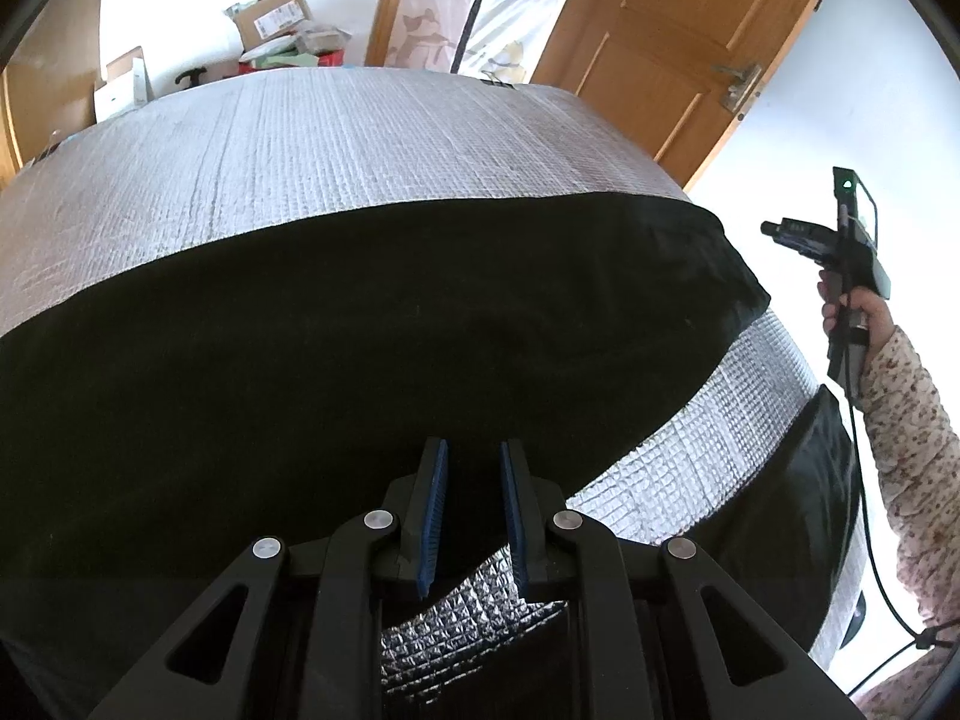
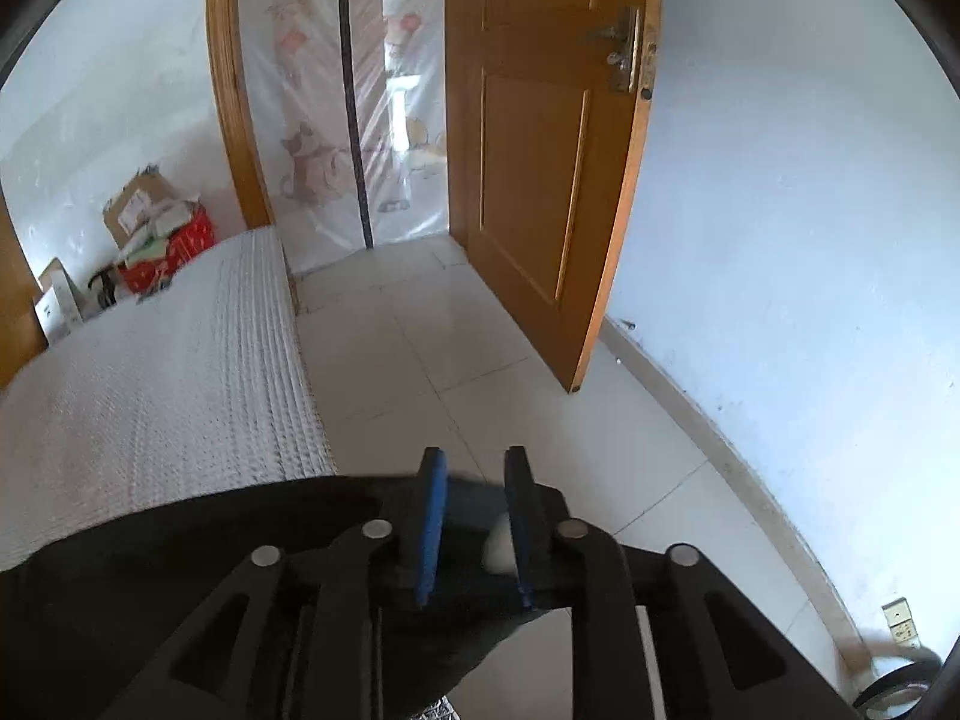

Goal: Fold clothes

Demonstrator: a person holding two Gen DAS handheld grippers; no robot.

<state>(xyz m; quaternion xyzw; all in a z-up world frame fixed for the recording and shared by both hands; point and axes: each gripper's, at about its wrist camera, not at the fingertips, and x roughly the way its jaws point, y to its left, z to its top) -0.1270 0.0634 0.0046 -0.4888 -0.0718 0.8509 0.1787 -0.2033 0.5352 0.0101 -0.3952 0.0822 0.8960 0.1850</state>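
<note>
Left claw [image 1: 474, 468] stands partly open above the black garment [image 1: 360, 348], gripping nothing. Right claw [image 2: 474, 474] is likewise parted, garment edge between its pads, unpressed. Garment lies across the silver-covered table [image 1: 300, 144].

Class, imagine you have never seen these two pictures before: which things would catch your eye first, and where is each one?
First, the big black garment spread across the silver quilted mat that fills the middle of the left wrist view. Next, the blue-padded fingers of the left gripper, jutting up from the bottom edge over the cloth. In the right wrist view, the open wooden door stands at top centre above the pale tiled floor.
</note>
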